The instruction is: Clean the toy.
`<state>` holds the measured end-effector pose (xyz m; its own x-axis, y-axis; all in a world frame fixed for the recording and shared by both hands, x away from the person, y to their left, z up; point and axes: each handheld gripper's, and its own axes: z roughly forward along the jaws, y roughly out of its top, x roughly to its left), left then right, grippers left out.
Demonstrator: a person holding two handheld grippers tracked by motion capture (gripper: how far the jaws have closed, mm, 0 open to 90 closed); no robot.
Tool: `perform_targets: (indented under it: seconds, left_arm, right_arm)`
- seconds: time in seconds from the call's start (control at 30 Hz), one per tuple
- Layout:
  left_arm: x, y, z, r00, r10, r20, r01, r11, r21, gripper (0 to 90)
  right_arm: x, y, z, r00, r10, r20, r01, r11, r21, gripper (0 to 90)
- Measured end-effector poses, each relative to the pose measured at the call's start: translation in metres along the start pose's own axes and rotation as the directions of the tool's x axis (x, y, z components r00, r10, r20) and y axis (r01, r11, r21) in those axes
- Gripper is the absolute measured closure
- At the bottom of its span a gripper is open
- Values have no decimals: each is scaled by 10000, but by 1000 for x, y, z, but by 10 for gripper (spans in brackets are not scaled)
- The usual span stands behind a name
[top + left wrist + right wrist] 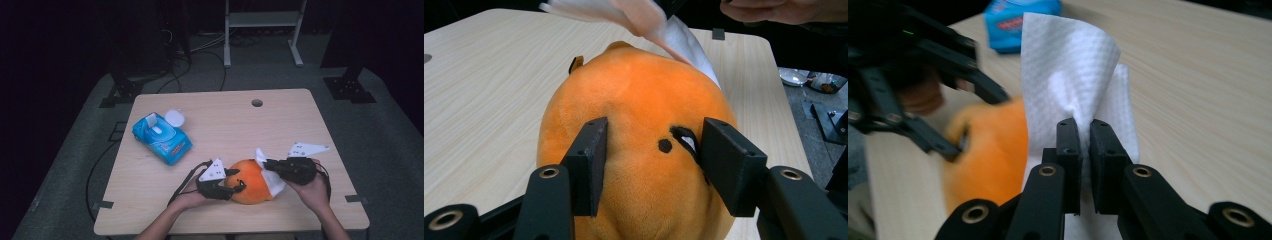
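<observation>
Left gripper [651, 165] clamps orange plush [634, 115]; right gripper [1084, 150] pinches white wipe [1068, 75], partly hiding plush

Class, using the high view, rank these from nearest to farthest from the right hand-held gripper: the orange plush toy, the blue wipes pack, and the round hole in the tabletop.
From the right hand-held gripper:
1. Orange plush toy, right beside it, at the front of the table.
2. Round hole, at the table's far edge, straight ahead.
3. Blue wipes pack, far across on the left side.
</observation>
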<state>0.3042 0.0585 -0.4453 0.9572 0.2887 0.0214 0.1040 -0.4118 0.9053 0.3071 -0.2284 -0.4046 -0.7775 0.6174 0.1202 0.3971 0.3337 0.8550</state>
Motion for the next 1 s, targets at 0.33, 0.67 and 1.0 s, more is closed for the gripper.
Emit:
perform_targets:
  seconds: [0.33,0.67,1.0]
  left_arm:
    - [-4,2,2,9999,65,-83,-65,10000,3,445]
    - [-5,1,1,9999,99,-111,-99,9999,29,445]
    - [-2,1,3,10000,-41,-40,41,10000,-22,445]
  right_arm:
    - [-18,-14,7,9938,467,1005,-530,9968,604,836]
    - [25,1,16,9950,-994,99,989,9944,369,835]
    - [10,-5,14,9993,-384,-15,384,9978,535,834]
